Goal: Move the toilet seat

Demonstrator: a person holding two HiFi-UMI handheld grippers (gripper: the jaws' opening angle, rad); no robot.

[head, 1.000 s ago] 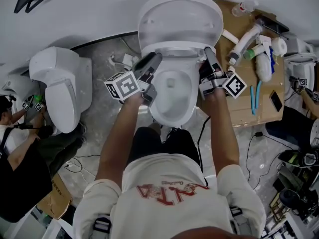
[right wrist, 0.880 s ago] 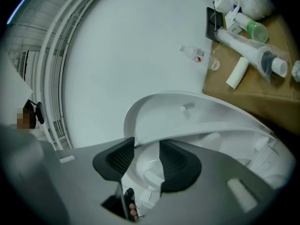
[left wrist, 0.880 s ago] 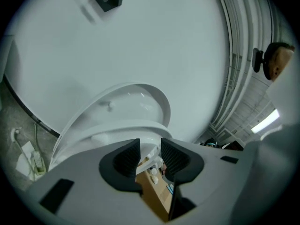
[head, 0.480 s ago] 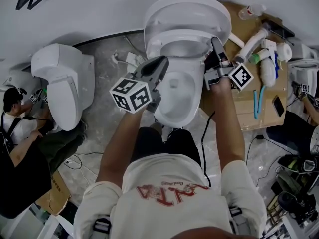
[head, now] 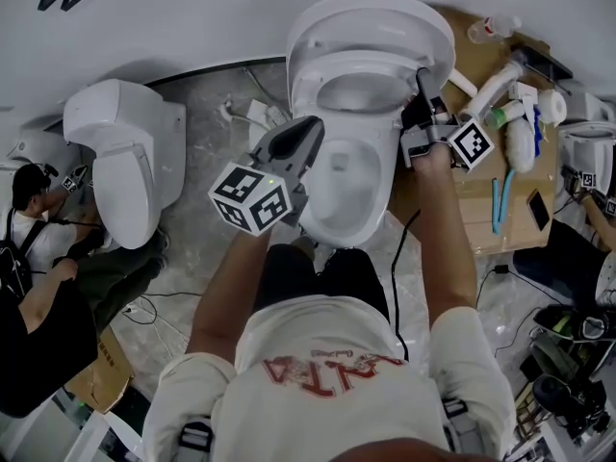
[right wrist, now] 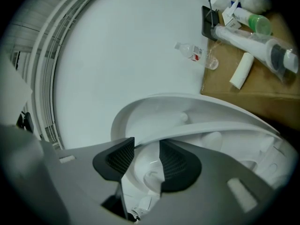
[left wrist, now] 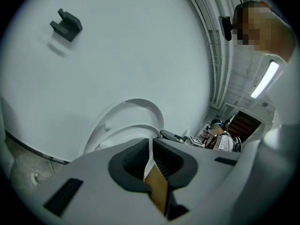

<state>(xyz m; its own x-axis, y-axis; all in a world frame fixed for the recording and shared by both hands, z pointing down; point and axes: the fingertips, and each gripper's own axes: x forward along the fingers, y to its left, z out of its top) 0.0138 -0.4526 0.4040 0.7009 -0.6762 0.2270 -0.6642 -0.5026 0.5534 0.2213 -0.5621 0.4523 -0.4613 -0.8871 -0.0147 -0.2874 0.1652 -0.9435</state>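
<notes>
Right, the toilet seat [head: 371,63] is up off the bowl [head: 332,215]: a glossy white oval ring, tilted steeply back at the far end of the toilet, just under the raised lid [head: 371,12] and not quite flat against it. In the right gripper view the seat [right wrist: 220,125] runs as a pale band from the right edge straight in to the jaws, with the lid [right wrist: 187,100] arching above it.

Over on the seat's right edge, the right gripper [head: 422,80] has its jaws held part-way apart, and white seat rim fills the gap between its ribbed pads [right wrist: 176,161], so it grips the seat there [right wrist: 143,151].

Now the left gripper [head: 314,125]: it hangs beside the bowl's left rim, clear of the seat. Its jaws have just been closing and stand almost together [left wrist: 151,146], only a thin slit left, nothing between them.

Down in the bowl, only smooth white porcelain shows, sloping to the drain at its far end.

Off to the right, a cardboard sheet [head: 481,229] carries white sealant tubes [head: 486,89] and a clear plastic bottle [head: 486,29]. To the left stands a second toilet [head: 125,162] with its lid down.
</notes>
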